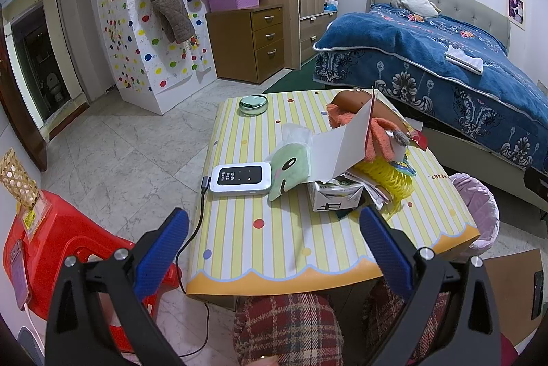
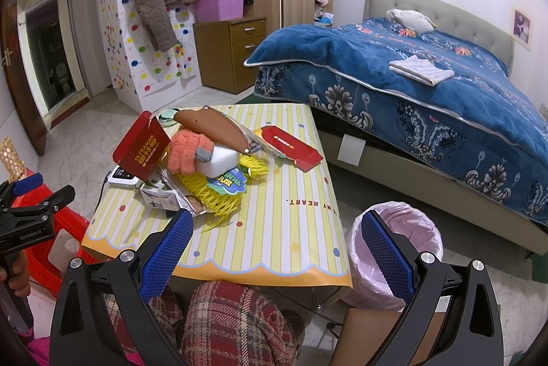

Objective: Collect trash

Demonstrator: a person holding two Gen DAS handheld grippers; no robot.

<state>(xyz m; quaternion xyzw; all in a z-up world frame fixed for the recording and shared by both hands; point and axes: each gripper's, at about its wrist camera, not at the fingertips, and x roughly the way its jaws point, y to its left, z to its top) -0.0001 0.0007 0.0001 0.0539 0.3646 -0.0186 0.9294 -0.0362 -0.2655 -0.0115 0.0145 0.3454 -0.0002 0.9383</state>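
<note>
A heap of trash lies on the yellow striped table (image 2: 274, 229): a red Ultraman box (image 2: 144, 150), yellow foam netting (image 2: 212, 194), an orange cloth (image 2: 186, 150), a crushed carton (image 1: 337, 194) and a flat red packet (image 2: 291, 143). A bin with a pink liner (image 2: 428, 229) stands on the floor by the table's right corner. My left gripper (image 1: 273, 215) hovers open over the table's near edge, short of the carton. My right gripper (image 2: 277, 217) is open too, above the near right corner, with the bin behind its right finger. Neither gripper holds anything.
A white device (image 1: 241, 178) with a cable, a green tissue cover (image 1: 291, 167) and a round tin (image 1: 252, 104) share the table. A red stool (image 1: 68, 229) is at the left, a bed (image 2: 428, 99) at the right. The person's plaid-clad knees (image 2: 233, 325) are under the table's edge.
</note>
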